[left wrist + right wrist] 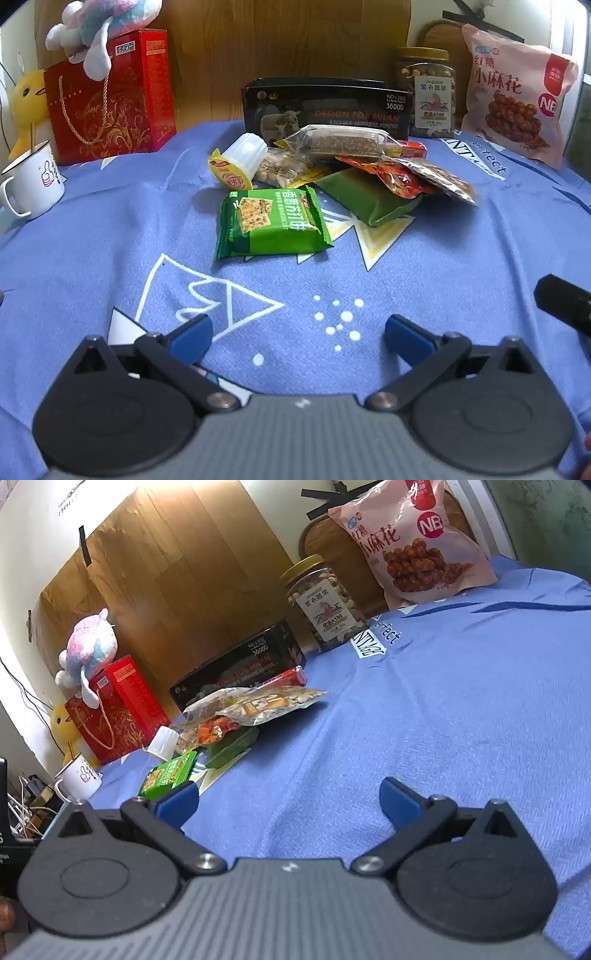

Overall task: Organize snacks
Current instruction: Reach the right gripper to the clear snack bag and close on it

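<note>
A pile of small snacks lies on the blue cloth (110, 229). A green cracker packet (269, 223) is nearest, with a white jelly cup (240, 160) on its side, a dark green packet (369, 199), a red packet (391, 175) and a clear-wrapped bar (343, 142) behind. A black box (325, 107) stands behind the pile. My left gripper (299, 334) is open and empty, above the cloth short of the pile. My right gripper (290, 801) is open and empty, right of the pile; the cracker packet (170, 775) shows by its left finger.
A red gift bag (110, 107) with a plush toy (99, 26) stands back left, a white mug (33, 181) and yellow duck (29, 99) at the left edge. A nut jar (424, 92) and pink snack bag (517, 99) stand back right.
</note>
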A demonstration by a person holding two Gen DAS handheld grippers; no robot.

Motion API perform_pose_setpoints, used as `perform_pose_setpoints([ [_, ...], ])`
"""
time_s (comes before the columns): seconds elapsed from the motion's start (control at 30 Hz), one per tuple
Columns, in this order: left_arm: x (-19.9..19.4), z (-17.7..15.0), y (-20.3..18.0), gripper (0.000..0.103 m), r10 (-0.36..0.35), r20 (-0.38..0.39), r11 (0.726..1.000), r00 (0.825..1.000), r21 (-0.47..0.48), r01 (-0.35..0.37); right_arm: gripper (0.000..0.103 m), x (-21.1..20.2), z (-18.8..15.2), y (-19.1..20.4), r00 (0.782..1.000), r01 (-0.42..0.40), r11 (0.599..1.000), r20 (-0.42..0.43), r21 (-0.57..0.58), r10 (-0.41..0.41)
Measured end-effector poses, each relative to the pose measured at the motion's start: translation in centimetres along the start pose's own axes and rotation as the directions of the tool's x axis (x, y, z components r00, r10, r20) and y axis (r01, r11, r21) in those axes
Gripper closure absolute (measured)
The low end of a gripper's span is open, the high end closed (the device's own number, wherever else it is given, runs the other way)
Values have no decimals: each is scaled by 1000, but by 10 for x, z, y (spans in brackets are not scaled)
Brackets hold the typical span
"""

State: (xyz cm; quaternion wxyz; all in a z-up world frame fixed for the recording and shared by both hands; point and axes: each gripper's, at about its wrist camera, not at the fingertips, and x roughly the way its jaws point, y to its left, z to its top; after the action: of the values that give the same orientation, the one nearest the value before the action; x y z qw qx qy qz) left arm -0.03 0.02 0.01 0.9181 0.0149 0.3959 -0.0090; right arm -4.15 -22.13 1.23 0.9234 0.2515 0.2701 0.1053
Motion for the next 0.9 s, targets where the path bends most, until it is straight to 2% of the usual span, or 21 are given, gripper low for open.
perform_pose_setpoints([
  [0.27,-3,3,0,0,-38,5,998,999,48,38,0,1,7,5,998,12,997,-55,-76,-16],
  [0.3,-14,1,12,1,-61,27,997,998,38,60,0,1,6,7,998,9,995,-61,-95,-14],
  [0.37,-20,6,27,2,-58,108,998,992,18,57,7,0,9,15,998,2,983,-54,-181,-12],
  [0.43,-28,13,35,2,-36,204,999,978,21,33,17,4,12,26,999,13,961,-45,-276,-26],
  [0.5,-28,18,43,2,-61,258,998,964,6,62,24,11,17,38,998,14,931,-49,-365,-34],
  [0.57,-19,21,51,2,-104,261,993,960,-35,117,30,19,21,48,998,11,900,-56,-435,-39],
  [0.67,1,28,62,9,-147,229,979,962,-106,175,31,31,24,64,997,18,849,-53,-529,-55],
  [0.73,13,28,65,16,-161,202,976,966,-114,187,33,41,24,72,996,36,805,-49,-593,-81],
  [0.8,16,28,67,16,-158,202,976,966,-114,184,35,56,27,77,992,57,763,-50,-644,-116],
  [0.9,20,23,68,16,-151,215,979,965,-102,176,35,78,34,80,987,59,743,-70,-667,-141],
])
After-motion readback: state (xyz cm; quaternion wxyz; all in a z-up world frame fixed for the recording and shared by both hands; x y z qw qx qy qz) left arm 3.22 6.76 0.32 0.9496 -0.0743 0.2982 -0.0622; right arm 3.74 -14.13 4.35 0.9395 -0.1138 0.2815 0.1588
